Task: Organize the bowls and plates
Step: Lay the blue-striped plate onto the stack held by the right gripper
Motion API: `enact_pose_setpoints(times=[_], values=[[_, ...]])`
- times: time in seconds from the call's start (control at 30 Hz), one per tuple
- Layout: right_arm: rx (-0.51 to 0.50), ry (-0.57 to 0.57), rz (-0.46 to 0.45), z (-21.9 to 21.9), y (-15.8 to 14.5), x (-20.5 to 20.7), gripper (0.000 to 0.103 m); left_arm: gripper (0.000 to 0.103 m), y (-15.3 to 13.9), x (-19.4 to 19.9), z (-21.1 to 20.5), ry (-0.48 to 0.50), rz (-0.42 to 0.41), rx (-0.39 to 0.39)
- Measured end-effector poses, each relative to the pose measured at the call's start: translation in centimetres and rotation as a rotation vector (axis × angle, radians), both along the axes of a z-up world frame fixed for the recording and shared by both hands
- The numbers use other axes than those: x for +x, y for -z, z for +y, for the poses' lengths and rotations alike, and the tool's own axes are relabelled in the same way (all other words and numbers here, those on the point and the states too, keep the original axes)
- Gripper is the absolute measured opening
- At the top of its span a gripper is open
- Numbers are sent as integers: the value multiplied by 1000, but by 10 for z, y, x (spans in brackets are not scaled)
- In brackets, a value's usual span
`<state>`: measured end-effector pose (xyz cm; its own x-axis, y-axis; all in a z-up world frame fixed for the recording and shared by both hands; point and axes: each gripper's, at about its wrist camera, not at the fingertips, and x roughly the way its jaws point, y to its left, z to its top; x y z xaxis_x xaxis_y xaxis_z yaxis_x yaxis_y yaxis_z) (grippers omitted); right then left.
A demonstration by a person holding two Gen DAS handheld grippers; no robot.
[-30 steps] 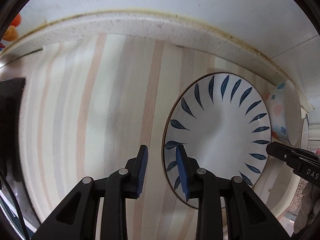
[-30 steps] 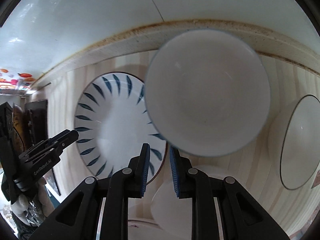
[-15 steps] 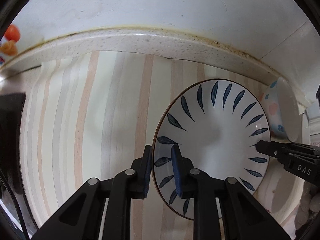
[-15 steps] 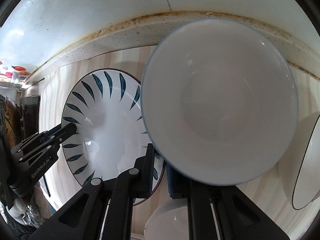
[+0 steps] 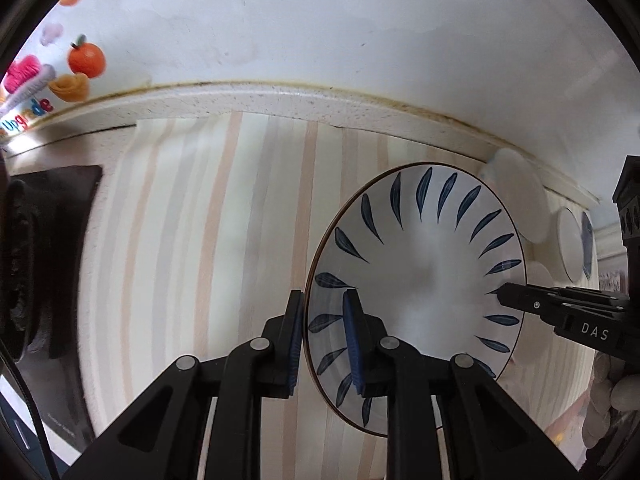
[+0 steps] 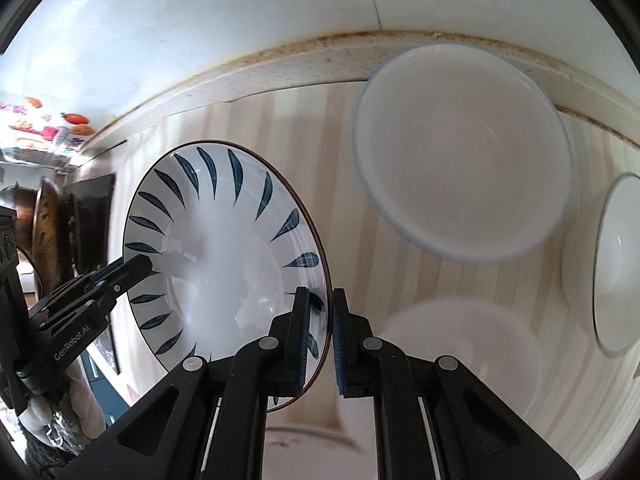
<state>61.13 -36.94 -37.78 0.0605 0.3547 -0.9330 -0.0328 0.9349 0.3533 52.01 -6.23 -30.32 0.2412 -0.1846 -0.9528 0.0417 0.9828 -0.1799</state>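
A white plate with blue leaf marks (image 5: 424,276) is held up off the striped counter between both grippers. My left gripper (image 5: 322,336) is shut on its left rim. My right gripper (image 6: 320,332) is shut on its right rim (image 6: 224,256), and its black fingers show at the right of the left wrist view (image 5: 560,312). A white bowl with a pale blue rim (image 6: 460,152) sits at the back by the wall, apart from the right gripper. Another white bowl (image 6: 460,352) lies blurred below it.
A white plate with a dark rim (image 6: 616,264) lies at the far right. The speckled backsplash ledge (image 5: 280,100) and white wall close the back. A black stove (image 5: 48,264) stands at the left. The striped counter (image 5: 192,240) stretches left of the plate.
My right gripper let go of the white bowl, which now sits by the wall, and closed on the leaf plate's right rim. The plate has lifted and tilted between both grippers.
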Motion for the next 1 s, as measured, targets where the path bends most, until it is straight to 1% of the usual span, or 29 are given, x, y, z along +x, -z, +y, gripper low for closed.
enact_pose_setpoints(times=[0.13, 0.27, 0.4, 0.6, 0.77, 0.83, 1.0], values=[[5, 7, -26, -2, -22, -29, 12, 17, -15, -16, -8, 34, -8, 5], [0, 22, -39, -3, -40, -69, 12, 17, -24, -47, -15, 84, -24, -8], [-14, 53, -36, -9, -46, -111, 12, 17, -26, -76, -28, 135, -23, -13], [-4, 148, -10, -30, -37, -183, 12, 17, -16, -113, -53, 204, 10, -26], [12, 206, 20, -51, -21, -229, 12, 17, 1, -128, -74, 234, 41, -15], [18, 219, 33, -58, -12, -245, 12, 17, 10, -130, -83, 236, 55, -7], [33, 231, 48, -72, 9, -259, 12, 17, 30, -132, -101, 240, 83, 20]])
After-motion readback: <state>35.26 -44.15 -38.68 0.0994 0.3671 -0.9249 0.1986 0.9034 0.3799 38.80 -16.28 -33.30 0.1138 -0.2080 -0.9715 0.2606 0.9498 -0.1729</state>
